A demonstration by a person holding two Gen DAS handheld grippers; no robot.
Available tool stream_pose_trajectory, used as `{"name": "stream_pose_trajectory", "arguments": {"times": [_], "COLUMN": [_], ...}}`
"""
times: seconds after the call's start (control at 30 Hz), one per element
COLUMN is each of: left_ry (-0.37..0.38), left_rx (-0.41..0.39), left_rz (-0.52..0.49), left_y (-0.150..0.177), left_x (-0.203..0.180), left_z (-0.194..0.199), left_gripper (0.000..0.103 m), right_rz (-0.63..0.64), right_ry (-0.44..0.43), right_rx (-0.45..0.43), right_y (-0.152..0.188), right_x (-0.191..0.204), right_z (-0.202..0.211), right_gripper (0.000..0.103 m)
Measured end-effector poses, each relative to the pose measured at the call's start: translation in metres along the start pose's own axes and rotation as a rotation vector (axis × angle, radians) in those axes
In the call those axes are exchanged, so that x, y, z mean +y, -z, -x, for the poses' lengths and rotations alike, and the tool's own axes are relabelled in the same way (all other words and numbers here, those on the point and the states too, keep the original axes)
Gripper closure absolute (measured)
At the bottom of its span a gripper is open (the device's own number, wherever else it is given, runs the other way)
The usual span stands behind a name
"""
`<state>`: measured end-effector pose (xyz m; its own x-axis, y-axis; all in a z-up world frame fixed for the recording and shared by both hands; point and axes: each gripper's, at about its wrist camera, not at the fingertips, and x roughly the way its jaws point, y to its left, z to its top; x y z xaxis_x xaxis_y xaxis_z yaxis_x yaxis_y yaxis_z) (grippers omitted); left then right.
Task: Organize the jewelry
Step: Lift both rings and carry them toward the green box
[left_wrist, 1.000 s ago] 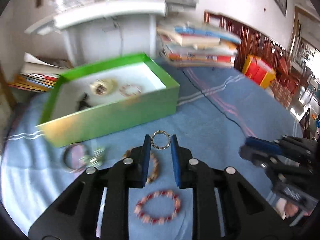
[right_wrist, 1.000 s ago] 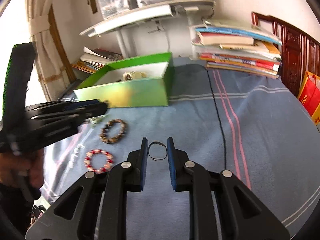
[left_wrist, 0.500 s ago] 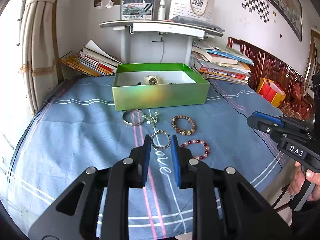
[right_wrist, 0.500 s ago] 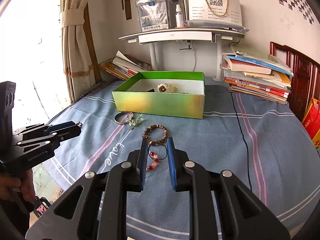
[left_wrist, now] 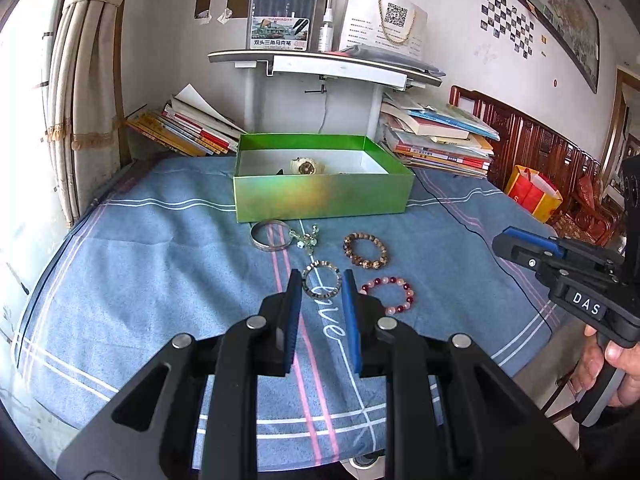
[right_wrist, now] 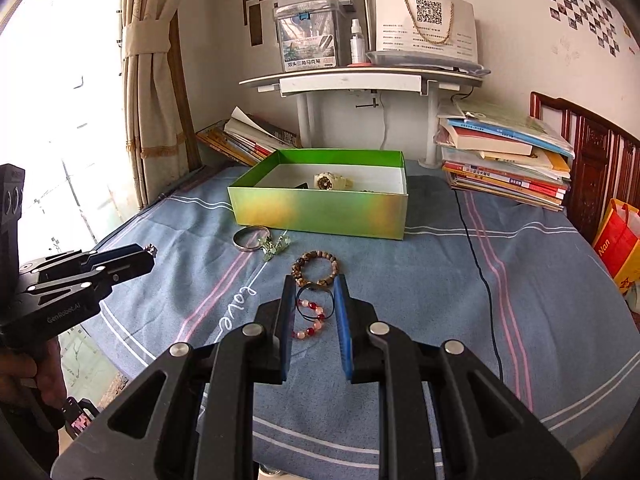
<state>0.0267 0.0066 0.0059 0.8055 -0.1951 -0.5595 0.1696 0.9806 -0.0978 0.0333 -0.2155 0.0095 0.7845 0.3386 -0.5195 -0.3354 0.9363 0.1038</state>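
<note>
My left gripper (left_wrist: 322,280) is shut on a small silver-and-dark beaded ring (left_wrist: 322,285), held above the blue cloth. My right gripper (right_wrist: 314,285) is shut on a thin black loop (right_wrist: 315,301). Straight ahead stands the open green box (left_wrist: 320,200) (right_wrist: 316,212) with a cream watch (left_wrist: 306,167) (right_wrist: 330,180) inside. In front of the box lie a silver bangle (left_wrist: 272,235) (right_wrist: 248,238), a crystal charm (left_wrist: 308,239) (right_wrist: 274,246), a brown bead bracelet (left_wrist: 365,250) (right_wrist: 314,268) and a red-pink bead bracelet (left_wrist: 388,296) (right_wrist: 310,322).
Book stacks (left_wrist: 436,140) (right_wrist: 504,152) flank a white stand (right_wrist: 360,80) behind the box. A black cable (right_wrist: 480,272) runs across the cloth on the right. The other gripper shows at each view's side: right gripper (left_wrist: 508,242), left gripper (right_wrist: 149,254). The table's front edge is close below.
Both grippers have drawn back from the green box and steadied, so the box and bracelets look farther off. The ring and the black loop stay clamped between their pads.
</note>
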Motion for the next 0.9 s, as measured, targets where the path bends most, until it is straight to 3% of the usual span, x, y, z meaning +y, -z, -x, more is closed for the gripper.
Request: {"name": "stream_pose_trajectory", "arguments": {"times": [0.67,0.9], "left_ry": [0.006,0.004], "left_rx": [0.020,0.016], "left_rz": [0.009,0.007], "left_y": [0.001,-0.015], "left_x": [0.007,0.011], "left_z": [-0.007,-0.018], "left_gripper": [0.083,0.083], "right_rz": [0.006,0.016], "right_ry": [0.004,0.002], "right_rx": [0.026,0.012], "right_y": [-0.001,-0.017], "right_x": [0.000,-0.005], "right_z": [-0.012,-0.021], "right_gripper": [0.084,0.084]}}
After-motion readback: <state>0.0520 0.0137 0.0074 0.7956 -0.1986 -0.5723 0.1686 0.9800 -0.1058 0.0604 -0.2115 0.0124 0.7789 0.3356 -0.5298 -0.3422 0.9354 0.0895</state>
